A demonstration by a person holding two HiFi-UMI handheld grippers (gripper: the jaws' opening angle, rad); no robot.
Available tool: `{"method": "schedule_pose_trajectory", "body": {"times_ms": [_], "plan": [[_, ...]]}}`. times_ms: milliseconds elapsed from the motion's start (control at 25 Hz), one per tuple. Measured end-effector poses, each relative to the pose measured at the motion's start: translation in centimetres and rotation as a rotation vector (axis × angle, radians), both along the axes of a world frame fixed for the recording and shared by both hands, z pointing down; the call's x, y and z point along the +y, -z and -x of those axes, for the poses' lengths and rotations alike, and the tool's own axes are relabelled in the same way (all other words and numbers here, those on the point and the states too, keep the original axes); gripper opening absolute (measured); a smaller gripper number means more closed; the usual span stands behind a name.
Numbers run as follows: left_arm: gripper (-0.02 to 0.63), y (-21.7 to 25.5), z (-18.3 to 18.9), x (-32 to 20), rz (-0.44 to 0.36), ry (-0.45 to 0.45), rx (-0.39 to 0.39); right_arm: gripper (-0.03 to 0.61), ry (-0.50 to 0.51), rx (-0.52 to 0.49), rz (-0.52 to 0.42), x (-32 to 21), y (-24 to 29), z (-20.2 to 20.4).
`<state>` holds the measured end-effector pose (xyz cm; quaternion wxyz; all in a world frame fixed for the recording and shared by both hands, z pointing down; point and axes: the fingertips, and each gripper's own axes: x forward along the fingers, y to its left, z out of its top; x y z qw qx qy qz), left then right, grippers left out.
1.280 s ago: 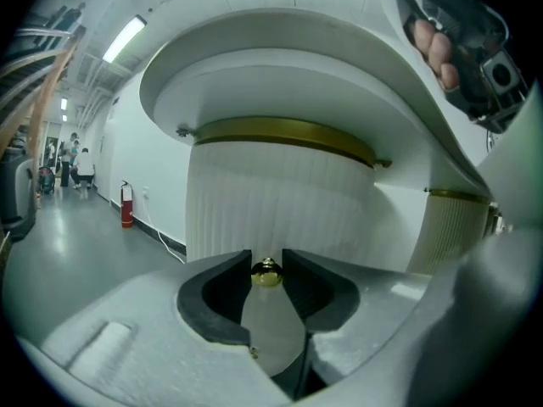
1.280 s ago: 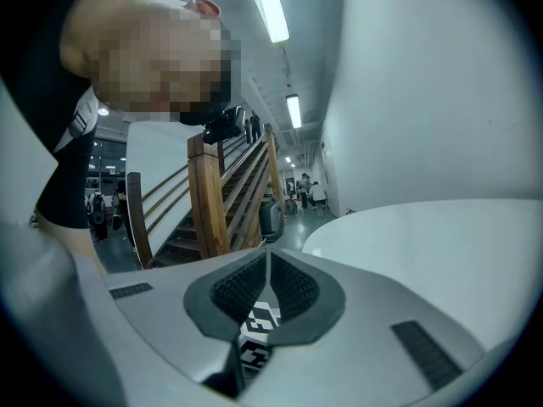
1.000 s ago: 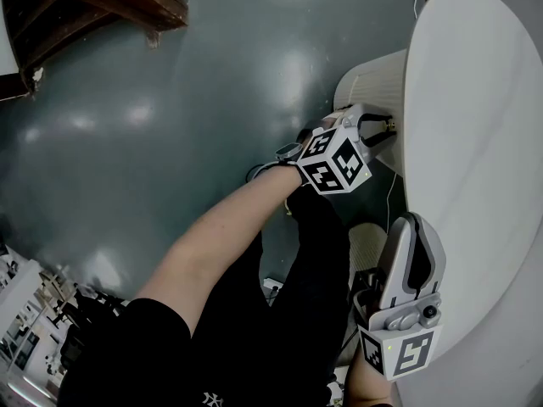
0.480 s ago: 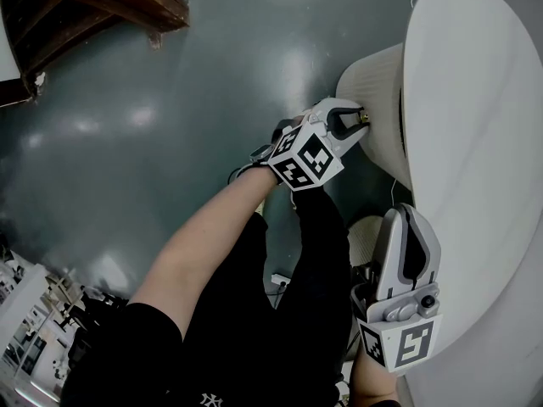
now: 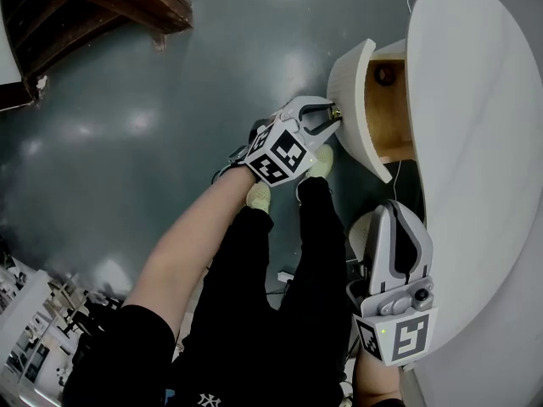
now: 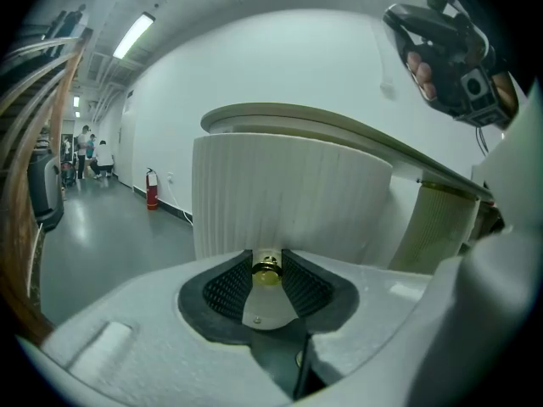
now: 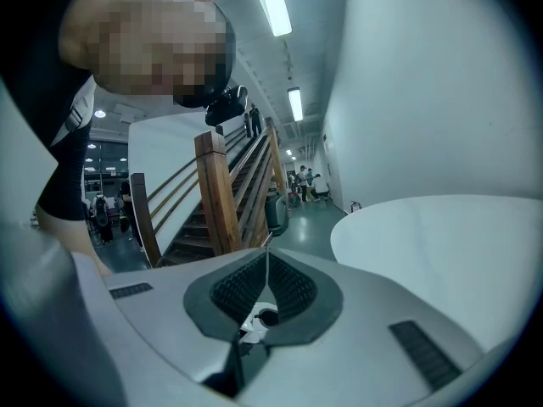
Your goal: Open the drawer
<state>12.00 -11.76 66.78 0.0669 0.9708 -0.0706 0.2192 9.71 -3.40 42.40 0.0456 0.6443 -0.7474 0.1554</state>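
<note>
Item: drawer [image 5: 349, 91], part-open beneath white table [image 5: 484, 142]. My left gripper [image 5: 327, 119] clamps its brass knob [image 6: 267, 271]. My right gripper [image 7: 265, 261] is closed and empty. Risk: the small knob slips free if I pull off-line.

Ribbed white drawer [image 5: 352, 108], brass knob [image 6: 267, 270]

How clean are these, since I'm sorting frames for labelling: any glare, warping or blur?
Head view: sharp, with bright glare patches on the floor. Left gripper view: fisheye bends the wall and darkens the corners, yet the drawer knob is crisp. Right gripper view: same warp; the tabletop is nearly featureless.
</note>
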Motion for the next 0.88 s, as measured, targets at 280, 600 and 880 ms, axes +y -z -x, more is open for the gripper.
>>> {"method": "schedule_pose_trajectory", "body": {"times_ms": [280,600,880], "plan": [[0.112,-0.8,6.3,0.0,0.006,0.010,-0.025,0.017,0.003,0.009,0.010,0.6,0.2,4.8],[0.112,-0.4,6.6,0.0,0.004,0.015,-0.045,0.017,-0.001,0.015,0.008,1.6,1.3,4.0],[0.112,0.0,6.8,0.0,0.007,0.017,-0.047,0.017,-0.003,0.025,0.006,2.0,2.4,3.6]]}}
